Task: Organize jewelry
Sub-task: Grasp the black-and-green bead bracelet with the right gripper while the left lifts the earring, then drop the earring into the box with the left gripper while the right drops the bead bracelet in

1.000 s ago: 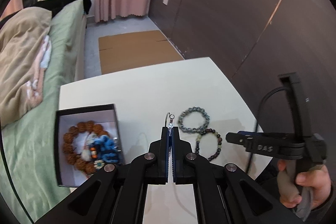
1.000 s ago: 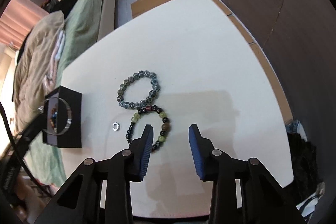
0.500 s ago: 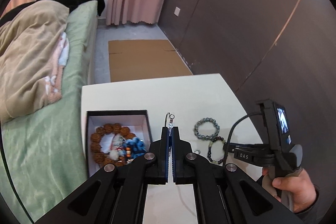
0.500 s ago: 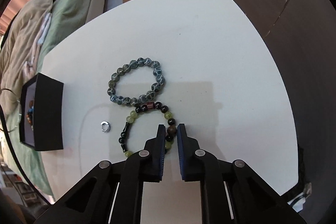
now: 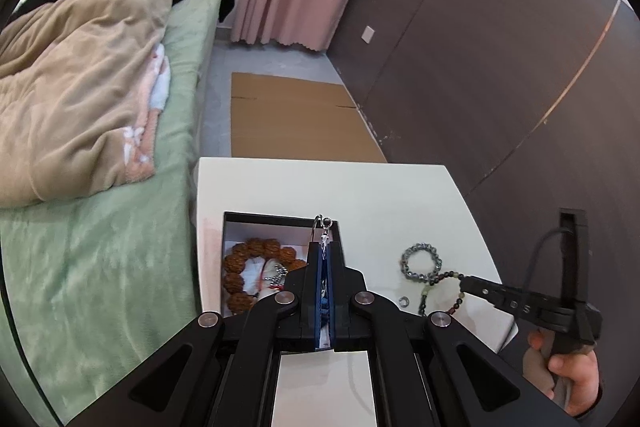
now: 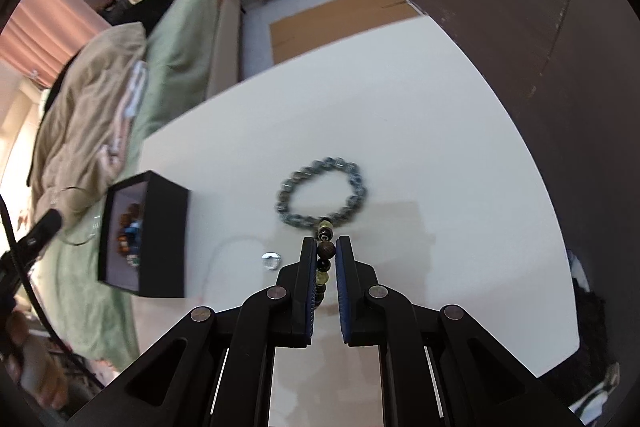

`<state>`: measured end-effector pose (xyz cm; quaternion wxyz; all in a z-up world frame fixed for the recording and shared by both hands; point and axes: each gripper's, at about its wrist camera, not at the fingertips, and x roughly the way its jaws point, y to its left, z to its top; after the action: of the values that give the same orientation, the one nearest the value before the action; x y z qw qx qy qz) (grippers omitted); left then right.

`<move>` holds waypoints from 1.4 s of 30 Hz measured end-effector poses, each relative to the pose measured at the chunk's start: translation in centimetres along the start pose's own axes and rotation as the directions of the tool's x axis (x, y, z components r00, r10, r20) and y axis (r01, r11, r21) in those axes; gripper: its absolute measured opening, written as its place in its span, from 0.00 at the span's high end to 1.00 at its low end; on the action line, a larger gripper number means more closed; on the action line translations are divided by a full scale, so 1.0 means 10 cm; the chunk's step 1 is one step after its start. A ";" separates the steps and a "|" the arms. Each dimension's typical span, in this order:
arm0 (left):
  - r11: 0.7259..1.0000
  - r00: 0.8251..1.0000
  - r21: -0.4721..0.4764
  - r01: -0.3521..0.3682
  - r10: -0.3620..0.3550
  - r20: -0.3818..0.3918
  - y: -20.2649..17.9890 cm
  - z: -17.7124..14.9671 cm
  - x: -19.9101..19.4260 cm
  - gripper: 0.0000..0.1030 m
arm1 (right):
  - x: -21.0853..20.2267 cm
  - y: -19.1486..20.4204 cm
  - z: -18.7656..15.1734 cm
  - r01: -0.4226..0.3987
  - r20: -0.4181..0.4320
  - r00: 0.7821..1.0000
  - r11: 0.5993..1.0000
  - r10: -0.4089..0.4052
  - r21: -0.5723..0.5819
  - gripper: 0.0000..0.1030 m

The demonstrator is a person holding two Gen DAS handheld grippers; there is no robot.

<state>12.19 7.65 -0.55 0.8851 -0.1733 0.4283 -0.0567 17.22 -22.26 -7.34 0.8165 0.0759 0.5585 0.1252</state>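
My left gripper (image 5: 325,247) is shut on a thin silver bangle with a clasp (image 5: 322,225) and holds it over the black jewelry box (image 5: 280,219), which contains a brown wooden bead bracelet (image 5: 248,255) and other pieces. My right gripper (image 6: 325,245) is shut on a green and dark bead bracelet (image 6: 325,251), lifted off the white table (image 6: 400,131). That bracelet hangs from the right gripper in the left wrist view (image 5: 440,287). A grey-blue bead bracelet (image 6: 320,195) lies on the table just beyond. A small silver ring (image 6: 271,261) lies to the left.
The black box (image 6: 164,231) stands at the table's left edge, next to a bed with a green sheet (image 5: 100,247) and beige blanket. A dark wall (image 5: 500,67) runs along the right. Cardboard (image 5: 292,119) lies on the floor beyond the table.
My right gripper closed on the green and dark bracelet and lifted it. My left gripper moved left with the bangle, from over the table to over the box.
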 end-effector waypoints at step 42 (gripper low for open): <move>0.990 0.995 -0.131 -0.048 0.059 0.080 0.59 0.11 -0.32 0.30 | -0.12 1.84 0.42 -0.153 0.028 0.984 0.923 0.174 -0.354 0.89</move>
<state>10.74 14.28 0.38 0.8904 -0.2208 0.3979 0.0021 18.45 -4.90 0.13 0.8196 -0.0210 0.4948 0.2881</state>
